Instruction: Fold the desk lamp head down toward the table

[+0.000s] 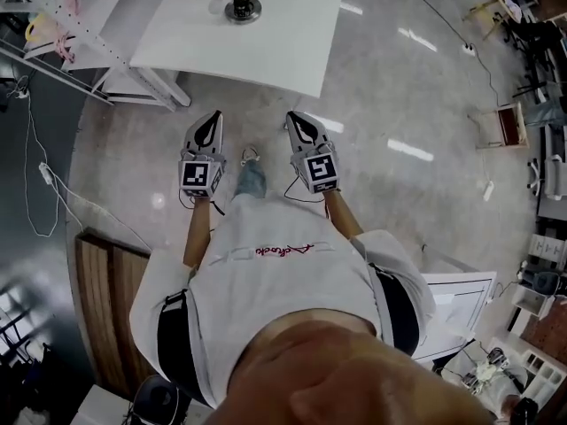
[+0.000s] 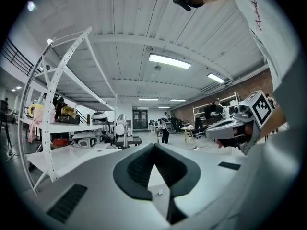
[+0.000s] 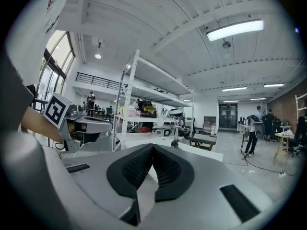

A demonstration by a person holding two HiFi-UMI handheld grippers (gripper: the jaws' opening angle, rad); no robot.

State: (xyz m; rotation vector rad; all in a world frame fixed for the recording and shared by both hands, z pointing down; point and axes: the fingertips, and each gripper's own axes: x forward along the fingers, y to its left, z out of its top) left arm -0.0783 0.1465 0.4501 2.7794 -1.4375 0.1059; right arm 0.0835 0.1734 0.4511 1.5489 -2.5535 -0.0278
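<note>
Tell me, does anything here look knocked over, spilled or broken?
Nothing stands out. The desk lamp stands on its base on the white table, nothing spilled around it. The left gripper and right gripper are shut and empty.

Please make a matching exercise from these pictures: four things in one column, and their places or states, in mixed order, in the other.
Things:
1 lamp
2 left gripper
3 table
4 power strip

Places or states:
a lies on the floor, at the far left
b white, carries a lamp
c stands near the far edge of a table
d shut, empty, held above the floor

Pairs: 1-c; 2-d; 3-b; 4-a
</note>
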